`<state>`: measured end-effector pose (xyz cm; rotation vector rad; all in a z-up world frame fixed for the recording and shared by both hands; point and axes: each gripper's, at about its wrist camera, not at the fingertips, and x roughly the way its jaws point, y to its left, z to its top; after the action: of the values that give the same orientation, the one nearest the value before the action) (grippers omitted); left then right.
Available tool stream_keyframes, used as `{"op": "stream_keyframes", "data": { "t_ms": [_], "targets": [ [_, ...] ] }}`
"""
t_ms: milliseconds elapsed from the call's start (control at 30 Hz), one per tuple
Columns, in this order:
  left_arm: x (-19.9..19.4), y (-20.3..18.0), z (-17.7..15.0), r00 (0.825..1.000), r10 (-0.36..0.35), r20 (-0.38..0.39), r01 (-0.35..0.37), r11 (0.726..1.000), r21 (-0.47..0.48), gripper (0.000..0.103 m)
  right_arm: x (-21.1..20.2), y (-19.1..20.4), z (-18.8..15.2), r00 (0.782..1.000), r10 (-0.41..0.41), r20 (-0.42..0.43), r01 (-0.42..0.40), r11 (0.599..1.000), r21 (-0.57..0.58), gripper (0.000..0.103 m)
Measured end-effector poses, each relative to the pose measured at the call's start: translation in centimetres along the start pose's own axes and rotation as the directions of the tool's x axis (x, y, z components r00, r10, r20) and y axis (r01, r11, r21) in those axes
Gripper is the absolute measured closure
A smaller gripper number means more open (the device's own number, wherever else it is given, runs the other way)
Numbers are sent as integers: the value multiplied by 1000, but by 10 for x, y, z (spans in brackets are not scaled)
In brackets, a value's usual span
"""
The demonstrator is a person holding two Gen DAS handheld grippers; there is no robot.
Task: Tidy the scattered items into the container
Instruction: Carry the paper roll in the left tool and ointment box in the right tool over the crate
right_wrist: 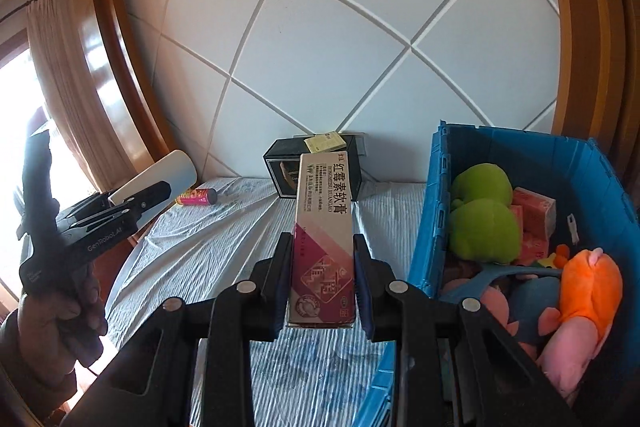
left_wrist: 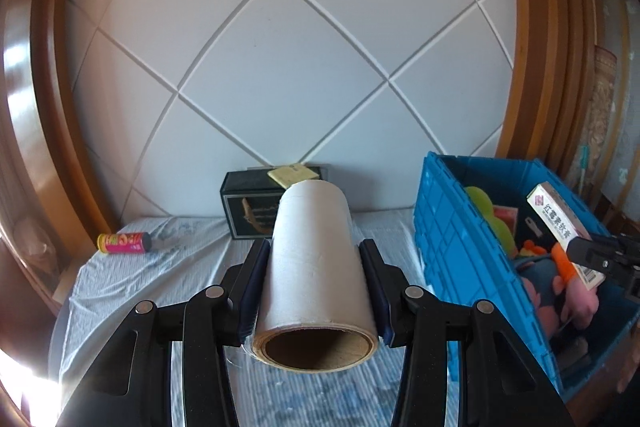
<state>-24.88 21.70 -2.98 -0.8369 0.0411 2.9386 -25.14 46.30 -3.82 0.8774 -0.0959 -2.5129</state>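
My left gripper point(left_wrist: 314, 255) is shut on a white roll with a cardboard core point(left_wrist: 314, 267) and holds it above the striped table, left of the blue crate point(left_wrist: 448, 227). The roll also shows in the right wrist view point(right_wrist: 160, 175). My right gripper point(right_wrist: 322, 247) is shut on a long medicine box point(right_wrist: 324, 235) with Chinese print. In the left wrist view that box point(left_wrist: 560, 223) hangs over the crate's inside. The crate point(right_wrist: 432, 211) holds green, orange and pink plush toys and red packets. A small pink and yellow can point(left_wrist: 124, 243) lies on the table's far left; it also shows in the right wrist view point(right_wrist: 198, 195).
A black box point(left_wrist: 248, 207) with a yellow notepad point(left_wrist: 294, 174) on top stands at the back against the padded white wall. A striped cloth point(right_wrist: 224, 251) covers the table. Wooden frames curve at both sides.
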Motion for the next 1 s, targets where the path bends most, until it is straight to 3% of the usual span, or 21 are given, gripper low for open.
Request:
{"op": "stream_keyframes", "data": {
  "t_ms": [400, 1000],
  "targets": [
    [9, -121, 21, 987, -162, 6, 161, 984, 79, 58, -68, -69, -4, 994, -96, 53, 92, 994, 63, 76],
    [12, -264, 46, 930, -366, -21, 362, 905, 225, 58, -105, -168, 3, 968, -239, 81, 224, 961, 164, 76]
  ]
}}
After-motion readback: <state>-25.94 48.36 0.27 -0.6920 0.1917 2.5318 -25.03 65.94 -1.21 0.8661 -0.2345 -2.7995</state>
